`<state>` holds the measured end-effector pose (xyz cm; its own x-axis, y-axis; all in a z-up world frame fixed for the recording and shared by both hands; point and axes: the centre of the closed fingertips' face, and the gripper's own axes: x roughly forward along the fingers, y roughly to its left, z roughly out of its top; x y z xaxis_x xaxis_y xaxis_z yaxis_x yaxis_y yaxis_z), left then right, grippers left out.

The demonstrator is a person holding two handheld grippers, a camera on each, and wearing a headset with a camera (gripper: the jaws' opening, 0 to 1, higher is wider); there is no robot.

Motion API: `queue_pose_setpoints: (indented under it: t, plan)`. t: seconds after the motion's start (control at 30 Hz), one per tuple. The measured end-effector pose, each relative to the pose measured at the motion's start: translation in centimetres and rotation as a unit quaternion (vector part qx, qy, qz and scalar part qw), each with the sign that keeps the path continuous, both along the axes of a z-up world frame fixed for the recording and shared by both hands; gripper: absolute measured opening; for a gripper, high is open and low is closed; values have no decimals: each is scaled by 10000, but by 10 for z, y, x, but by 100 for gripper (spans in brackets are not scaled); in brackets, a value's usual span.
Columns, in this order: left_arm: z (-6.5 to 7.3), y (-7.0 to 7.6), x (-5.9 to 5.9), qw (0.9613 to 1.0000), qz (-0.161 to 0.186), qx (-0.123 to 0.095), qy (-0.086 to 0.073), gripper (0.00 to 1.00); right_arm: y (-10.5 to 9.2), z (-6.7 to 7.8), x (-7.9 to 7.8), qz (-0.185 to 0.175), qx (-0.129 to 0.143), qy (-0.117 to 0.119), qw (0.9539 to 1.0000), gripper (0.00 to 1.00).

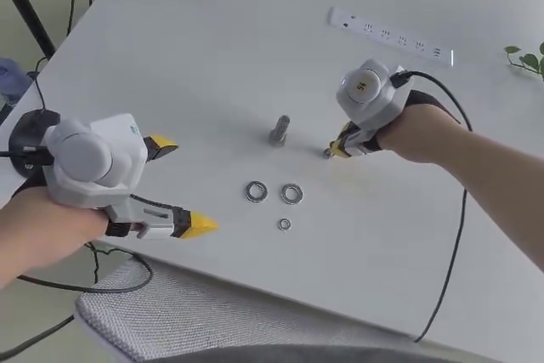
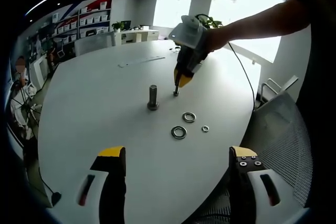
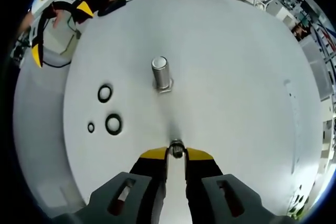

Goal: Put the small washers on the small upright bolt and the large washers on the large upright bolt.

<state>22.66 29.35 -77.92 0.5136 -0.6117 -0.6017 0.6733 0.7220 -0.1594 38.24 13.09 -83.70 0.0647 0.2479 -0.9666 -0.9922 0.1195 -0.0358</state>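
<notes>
- The right gripper (image 3: 177,157) was at the small bolt (image 3: 177,149), which stood just right of the large bolt (image 1: 279,131). Its jaws were drawn close about the bolt's top; I could not tell whether they pinched a washer.
- The left gripper (image 1: 182,184) hung at the near left, jaws spread and holding nothing.
- The left large washer (image 1: 256,191), right large washer (image 1: 291,194) and small washer (image 1: 284,224) lay flat on the table (image 1: 212,57), nearer than the bolts.
- Doing this well likely meant keeping any washer level and centred over the tip, releasing gently, and not knocking the bolt over.
</notes>
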Motion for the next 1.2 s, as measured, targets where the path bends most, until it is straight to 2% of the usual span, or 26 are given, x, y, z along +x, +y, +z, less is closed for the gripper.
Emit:
queue_pose_setpoints:
  t: [0.63, 0.77, 1.2]
  plan:
    - [-11, 6, -4, 9998, -16, 108, 137, 80, 0, -27, 6, 213, -172, 41, 9996, 13]
    - [-7, 4, -1, 9999, 79, -66, 128, 79, 3, -26, 9, 192, -99, 32, 9998, 13]
    - [-11, 0, -1, 9998, -10, -10, 177, 78, 4, -26, 7, 205, -95, 43, 9997, 13]
